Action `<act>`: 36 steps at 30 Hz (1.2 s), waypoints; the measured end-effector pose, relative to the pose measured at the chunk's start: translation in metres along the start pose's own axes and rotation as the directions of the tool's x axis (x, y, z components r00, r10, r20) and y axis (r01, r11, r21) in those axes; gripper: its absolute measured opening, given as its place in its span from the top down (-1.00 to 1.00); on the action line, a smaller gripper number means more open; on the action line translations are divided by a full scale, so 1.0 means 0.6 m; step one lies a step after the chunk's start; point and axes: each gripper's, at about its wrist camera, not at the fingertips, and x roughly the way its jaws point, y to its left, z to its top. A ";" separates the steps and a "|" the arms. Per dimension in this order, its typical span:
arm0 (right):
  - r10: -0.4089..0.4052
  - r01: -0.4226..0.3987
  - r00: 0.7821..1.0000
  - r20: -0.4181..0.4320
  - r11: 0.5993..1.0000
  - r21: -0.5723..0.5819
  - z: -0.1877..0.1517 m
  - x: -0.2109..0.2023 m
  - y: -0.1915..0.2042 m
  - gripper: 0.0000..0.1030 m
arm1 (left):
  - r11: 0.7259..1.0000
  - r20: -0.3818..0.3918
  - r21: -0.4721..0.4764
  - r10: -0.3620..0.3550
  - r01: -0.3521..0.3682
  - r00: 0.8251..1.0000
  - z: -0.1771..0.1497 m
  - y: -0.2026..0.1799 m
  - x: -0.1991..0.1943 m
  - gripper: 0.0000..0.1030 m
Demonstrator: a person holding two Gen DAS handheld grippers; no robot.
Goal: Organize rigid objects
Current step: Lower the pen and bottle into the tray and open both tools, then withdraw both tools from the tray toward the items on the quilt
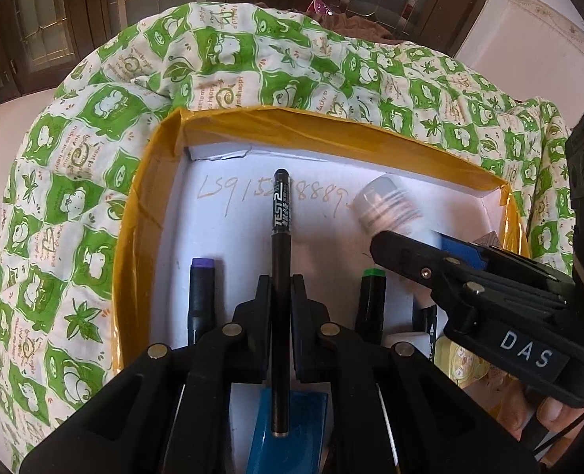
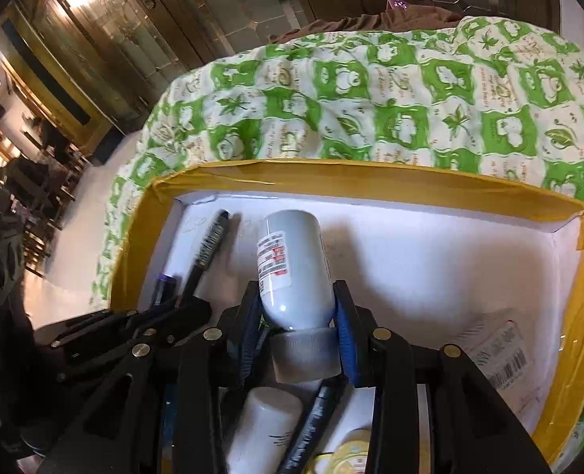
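Both tongs are busy over the same box [image 1: 331,126], a white-floored one with yellow tape round the rim, sitting on a green and white quilt [image 1: 74,197].

The left gripper [image 1: 280,296] is clamped on a black pen [image 1: 280,260], held about midway along the barrel with the cap end pointing toward the far wall. A pen like that looks light and stiff, but it's thin, round and smooth, so I'd guess it can roll or pivot between the pads if the squeeze eases. Mid-barrel seems the right spot to hold.

The right gripper [image 2: 297,331] is closed on a grey bottle [image 2: 292,268], pinching it at the neck just above the cap, base pointing away. Plastic by the look of it, rigid enough, though the glossy skin could slip, and with the body sticking out ahead of the pads it may want to tip.

Room-wise, the far half of the box floor is mostly bare on the right, so that's where I'd set things. Near the grippers it's crowded: a purple-capped marker [image 1: 201,288], a green-capped marker [image 1: 372,300], and a white bottle [image 2: 264,430] under the right gripper. The two grippers sit close together, so bumping each other is the main risk, plus the box walls.
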 end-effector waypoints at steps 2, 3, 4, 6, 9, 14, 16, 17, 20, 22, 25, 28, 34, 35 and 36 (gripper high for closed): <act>0.003 -0.003 1.000 -0.001 1.000 0.007 0.006 0.004 0.002 0.26 | 1.000 0.011 0.011 0.004 -0.004 1.000 -0.005 0.002 -0.012 0.56; 0.005 -0.005 1.000 0.004 1.000 0.009 0.005 0.001 0.003 0.13 | 1.000 0.021 0.015 0.004 -0.005 1.000 -0.006 0.003 -0.017 0.44; 0.008 -0.008 1.000 0.007 1.000 0.010 0.006 0.000 0.004 0.00 | 1.000 0.036 0.014 0.004 -0.004 0.999 -0.009 0.005 -0.029 0.23; 0.007 -0.007 1.000 0.020 1.000 0.011 0.003 -0.009 0.006 -0.10 | 1.000 0.058 0.004 -0.006 0.006 0.998 -0.012 0.006 -0.042 0.15; 0.021 -0.022 0.999 0.039 1.000 0.016 -0.006 -0.036 0.004 -0.18 | 1.000 0.072 -0.012 -0.023 0.024 0.997 -0.023 0.007 -0.065 0.14; 0.033 -0.034 0.997 0.070 0.999 0.010 -0.034 -0.091 -0.002 -0.39 | 0.998 0.097 -0.036 -0.049 0.053 0.994 -0.067 0.012 -0.113 0.14; 0.033 -0.034 0.996 0.085 0.999 0.010 -0.055 -0.118 -0.009 -0.54 | 0.996 0.108 -0.056 -0.059 0.065 0.992 -0.106 0.021 -0.141 0.14; 0.033 -0.035 0.995 0.098 0.999 0.013 -0.072 -0.136 -0.013 -0.58 | 0.995 0.111 -0.069 -0.067 0.075 0.992 -0.121 0.021 -0.148 0.08; 0.043 -0.046 0.994 0.105 0.999 0.026 -0.108 -0.166 -0.022 -0.71 | 0.985 0.122 -0.129 -0.095 0.111 0.988 -0.180 0.033 -0.173 -0.04; 0.044 -0.049 0.994 0.104 0.998 0.049 -0.142 -0.184 -0.031 -0.72 | 0.978 0.118 -0.164 -0.107 0.126 0.987 -0.221 0.036 -0.178 -0.04; 0.041 -0.047 0.997 0.071 0.995 0.091 -0.191 -0.201 -0.045 -0.72 | 0.975 0.105 -0.185 -0.105 0.123 0.989 -0.267 0.029 -0.175 -0.04; 0.007 -0.009 1.000 0.021 0.996 0.092 -0.231 -0.214 -0.042 -0.72 | 0.981 0.059 -0.180 -0.067 0.076 0.996 -0.301 0.020 -0.158 -0.04; -0.033 0.037 0.998 -0.047 0.996 0.075 -0.283 -0.257 -0.024 -0.72 | 0.976 0.083 -0.204 -0.055 0.071 0.995 -0.301 0.025 -0.164 -0.04; -0.049 0.053 0.997 -0.061 0.996 0.072 -0.291 -0.261 -0.023 -0.72 | 0.974 0.087 -0.214 -0.054 0.072 0.995 -0.302 0.029 -0.165 -0.04; -0.072 0.078 0.995 -0.075 0.994 0.077 -0.298 -0.263 -0.022 -0.72 | 0.971 0.093 -0.228 -0.055 0.075 0.994 -0.302 0.034 -0.166 -0.04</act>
